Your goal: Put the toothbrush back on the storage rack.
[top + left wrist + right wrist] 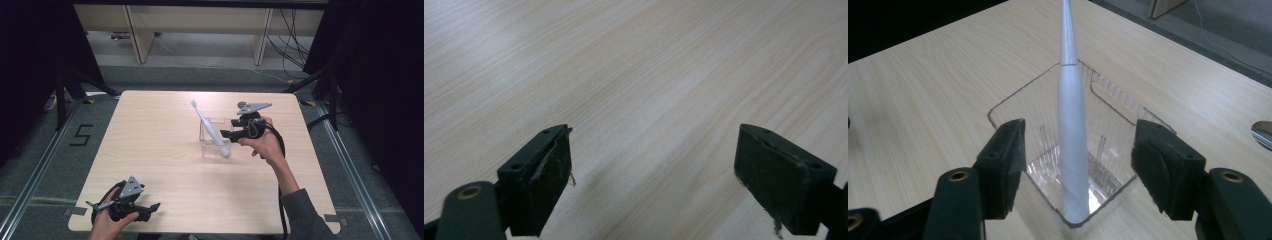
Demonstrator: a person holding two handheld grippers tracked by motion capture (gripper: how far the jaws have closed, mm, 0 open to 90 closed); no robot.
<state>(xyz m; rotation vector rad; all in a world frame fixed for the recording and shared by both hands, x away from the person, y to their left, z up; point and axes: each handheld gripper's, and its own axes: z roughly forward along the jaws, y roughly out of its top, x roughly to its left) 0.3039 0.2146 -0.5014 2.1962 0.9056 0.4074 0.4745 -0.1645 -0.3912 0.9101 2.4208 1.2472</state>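
High view: a light wooden desk (165, 150) carries a clear plastic container (214, 141) a little right of its middle, nearer the far edge than the near one. A white electric toothbrush (210, 129) stands in it, leaning with its head up and toward the far left. The right gripper (226, 134) is held just beside the container's right wall. The left gripper (155, 207) rests at the desk's near left corner, well apart from the container.

Left gripper view: its jaws stand wide apart over bare wood grain, with nothing between them.

Right gripper view: the jaws are spread on either side of the container (1108, 125), apart from the toothbrush (1072, 150), whose base sits in the container's near corner. The pads press on nothing.
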